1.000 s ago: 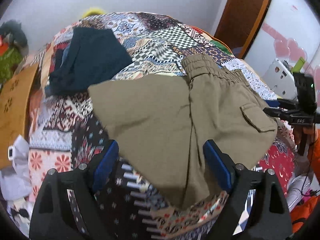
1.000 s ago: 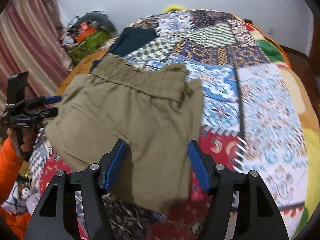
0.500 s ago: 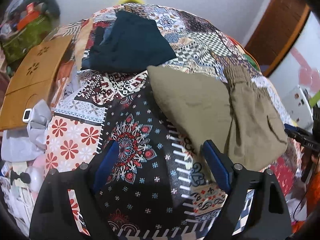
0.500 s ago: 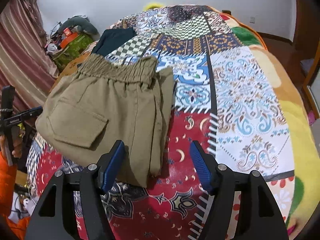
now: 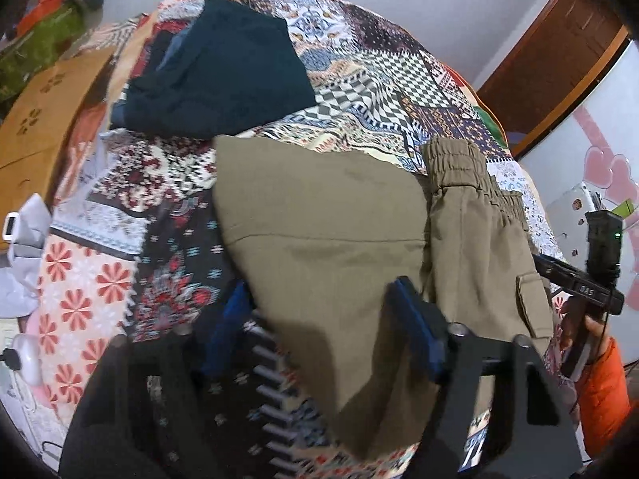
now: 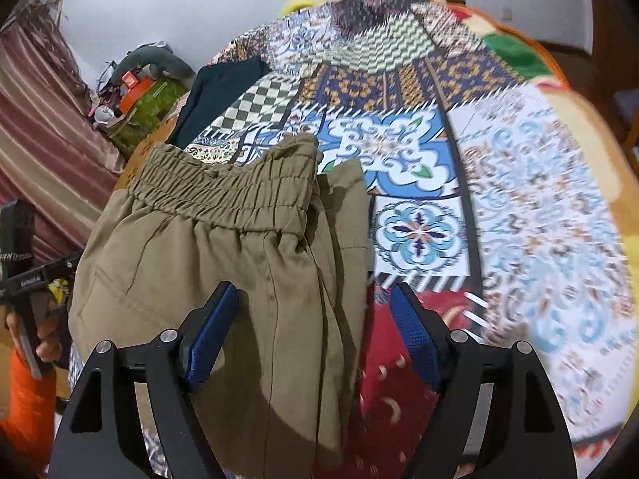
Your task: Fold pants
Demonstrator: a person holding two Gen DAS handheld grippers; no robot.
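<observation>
Left wrist view: the left gripper [image 5: 319, 319], fingers spread and empty, has swung back over the pants [image 5: 339, 247] since half a second ago. Right gripper [image 6: 311, 327], also spread, hovers over the folded pants on the quilt [image 6: 519, 199]; waistband [image 6: 227, 191] far. Likely next: another fold.

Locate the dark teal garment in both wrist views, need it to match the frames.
Left wrist: the dark teal garment lies upper left of centre on the quilt, beyond the far edge of the khaki pants.
Right wrist: dark teal garment shows upper left as a narrow strip, just beyond the pants' waistband.
Shared landmark: the black-and-white checkered quilt patch right beside the garment.
</observation>
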